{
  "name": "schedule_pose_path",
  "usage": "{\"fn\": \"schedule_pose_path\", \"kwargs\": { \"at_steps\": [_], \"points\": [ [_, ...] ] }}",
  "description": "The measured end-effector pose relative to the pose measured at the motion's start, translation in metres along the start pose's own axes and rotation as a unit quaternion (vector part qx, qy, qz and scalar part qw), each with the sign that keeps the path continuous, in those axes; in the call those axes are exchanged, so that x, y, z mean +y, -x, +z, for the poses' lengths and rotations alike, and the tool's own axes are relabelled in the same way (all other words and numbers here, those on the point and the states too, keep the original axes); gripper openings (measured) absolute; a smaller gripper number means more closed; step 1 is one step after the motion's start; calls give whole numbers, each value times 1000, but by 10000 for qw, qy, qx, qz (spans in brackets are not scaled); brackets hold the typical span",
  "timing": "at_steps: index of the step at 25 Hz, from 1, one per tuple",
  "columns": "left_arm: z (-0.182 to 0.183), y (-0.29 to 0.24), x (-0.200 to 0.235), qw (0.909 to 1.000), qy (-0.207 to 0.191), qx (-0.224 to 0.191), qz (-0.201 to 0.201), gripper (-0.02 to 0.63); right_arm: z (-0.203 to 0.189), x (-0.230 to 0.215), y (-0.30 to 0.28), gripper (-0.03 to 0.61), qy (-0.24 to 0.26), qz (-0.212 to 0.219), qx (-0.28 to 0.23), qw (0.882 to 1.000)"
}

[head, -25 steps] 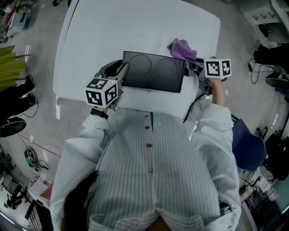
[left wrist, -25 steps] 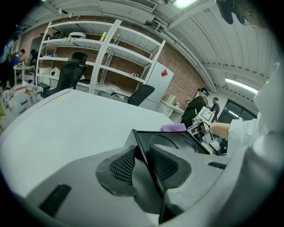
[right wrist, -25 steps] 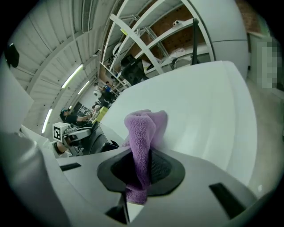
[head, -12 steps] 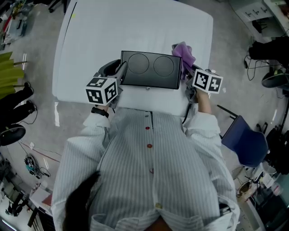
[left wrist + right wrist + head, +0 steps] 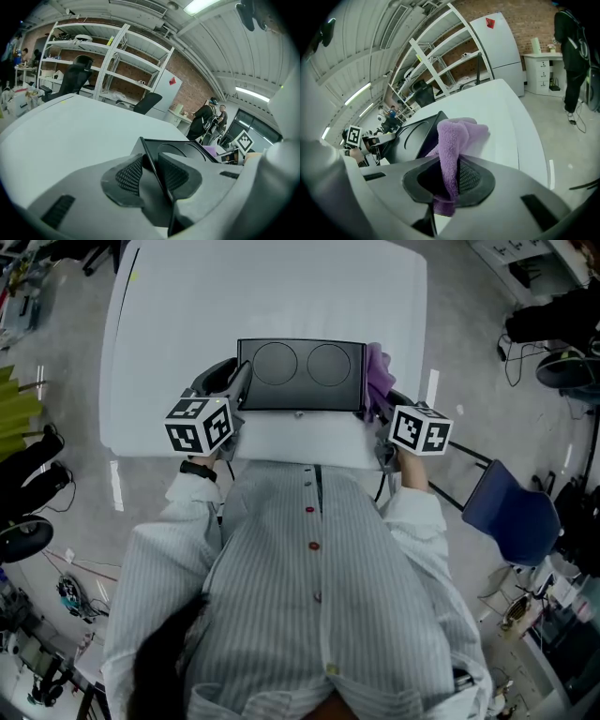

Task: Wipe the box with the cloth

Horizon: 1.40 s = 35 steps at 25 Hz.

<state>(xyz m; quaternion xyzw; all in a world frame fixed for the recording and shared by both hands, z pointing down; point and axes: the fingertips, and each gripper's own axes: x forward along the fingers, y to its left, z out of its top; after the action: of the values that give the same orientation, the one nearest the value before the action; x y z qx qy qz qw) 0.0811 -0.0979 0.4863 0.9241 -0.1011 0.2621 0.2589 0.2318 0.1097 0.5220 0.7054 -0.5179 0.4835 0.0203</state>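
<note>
Box (image 5: 300, 371) sits lengthwise left-to-right on the worktop (image 5: 187, 306). Left gripper (image 5: 150, 171) has its jaws clamped on the box's left edge. Right gripper (image 5: 447, 180) jaws pinch the cloth (image 5: 454, 136) at the right end.

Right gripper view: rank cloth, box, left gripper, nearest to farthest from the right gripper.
1. cloth: pinched in the jaws of the right gripper.
2. box: just beyond the cloth, to its left.
3. left gripper: farthest, at the box's far end, view's left.
</note>
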Motion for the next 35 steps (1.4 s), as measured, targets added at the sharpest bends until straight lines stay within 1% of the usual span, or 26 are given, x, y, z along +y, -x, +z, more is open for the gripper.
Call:
{"fn": "schedule_pose_path", "kwargs": {
  "at_steps": [7,13,18,27,32,35],
  "points": [
    [-2,-5,-2,10000,0,-19,-19,89,-33,3,19,49,-122,5,63,9999],
    [-1,-5,-6,10000,48,-66,-20,89,-63,19,31,49,-667,270,112,9973],
    [-1,-6,-5,9998,141,-169,-2,89,-73,29,28,49,-1089,433,117,9930],
    [-2,-5,0,9996,199,-194,-18,89,-77,45,12,49,-1042,548,351,9924],
    [-2,-8,-14,9996,196,-211,-41,89,-77,47,18,49,-1064,617,395,9916],
    [-1,-8,-14,9996,181,-210,-55,89,-80,61,10,49,-1011,776,470,9907]
  ]
}}
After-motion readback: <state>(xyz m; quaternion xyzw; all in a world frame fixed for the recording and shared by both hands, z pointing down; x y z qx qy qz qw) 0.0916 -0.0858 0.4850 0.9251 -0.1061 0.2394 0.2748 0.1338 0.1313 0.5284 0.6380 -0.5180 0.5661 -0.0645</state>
